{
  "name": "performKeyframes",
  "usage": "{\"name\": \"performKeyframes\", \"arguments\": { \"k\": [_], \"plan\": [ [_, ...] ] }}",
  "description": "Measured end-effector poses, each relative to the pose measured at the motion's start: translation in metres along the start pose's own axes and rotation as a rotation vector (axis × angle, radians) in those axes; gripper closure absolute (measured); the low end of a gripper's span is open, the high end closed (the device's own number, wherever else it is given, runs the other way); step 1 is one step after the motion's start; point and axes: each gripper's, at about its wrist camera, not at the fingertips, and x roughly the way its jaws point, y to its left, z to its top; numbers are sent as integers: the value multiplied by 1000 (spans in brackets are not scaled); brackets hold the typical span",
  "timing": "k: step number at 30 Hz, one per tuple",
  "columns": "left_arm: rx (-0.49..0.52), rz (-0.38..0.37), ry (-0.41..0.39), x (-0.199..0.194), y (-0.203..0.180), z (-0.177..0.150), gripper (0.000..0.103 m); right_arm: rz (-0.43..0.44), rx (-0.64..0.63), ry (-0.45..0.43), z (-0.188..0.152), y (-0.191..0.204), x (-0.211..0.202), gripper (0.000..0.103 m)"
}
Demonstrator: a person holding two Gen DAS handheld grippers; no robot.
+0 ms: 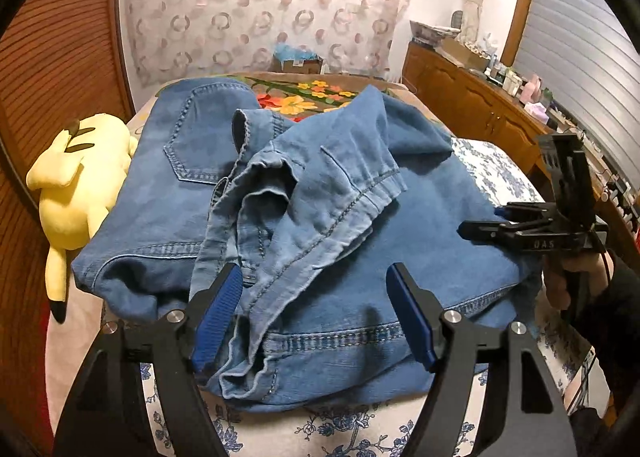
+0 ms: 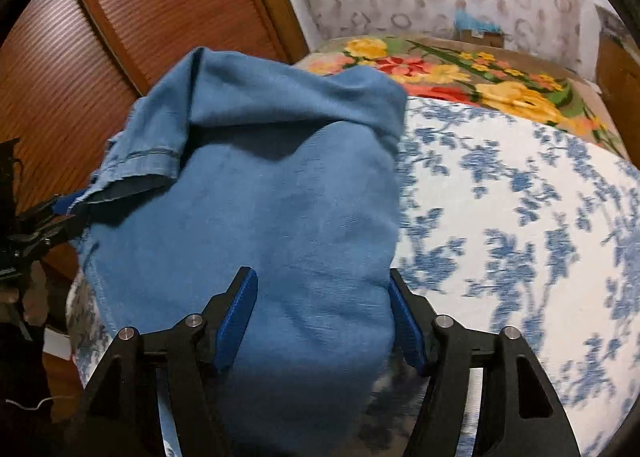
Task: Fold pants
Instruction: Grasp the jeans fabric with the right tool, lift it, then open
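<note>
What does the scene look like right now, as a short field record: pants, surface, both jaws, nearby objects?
pants: blue jeans, bunched and partly folded on the bed
surface: floral bedspread
left gripper: jaws open over the jeans, not pinching
right gripper: jaws apart, denim between them, pads not visibly pressing
nearby: yellow plush toy beside the jeans

Patterned wallpaper (image 1: pixel 260 5), slatted wooden doors (image 2: pixel 80 69), cluttered wooden dresser (image 1: pixel 460 93), floral bedspread (image 2: pixel 520 217)
</note>
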Motion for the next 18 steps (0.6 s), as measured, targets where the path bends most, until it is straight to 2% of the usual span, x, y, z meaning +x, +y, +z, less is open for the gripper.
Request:
{"name": "performKeyframes", "arguments": {
  "k": [1,2,3,5,8,11,14,18],
  "plan": [
    [0,4,2,0,-1,0,28,11,-13,-8,-1,6,1,70],
    [0,5,2,1,-3,1,28,11,-30,-22,-1,12,-1,87],
    [2,7,0,0,-5,2,28,28,-34,-34,-7,14,-8,92],
    [8,12,-11,-2,-9,5,28,28,-38,-77,-5,18,-22,94],
    [22,8,-32,-6,-19,11,28,6,-67,-162,-4,24,-66,95],
    [49,-7,-49,-7,-34,19,28,-64,-72,-227,-5,13,-113,95],
    [81,-34,-51,-1,-53,27,28,-174,-64,-202,-21,-4,-133,95],
    [137,-65,-37,20,-82,35,28,-233,3,-131,-45,-31,-130,93]
  ]
}}
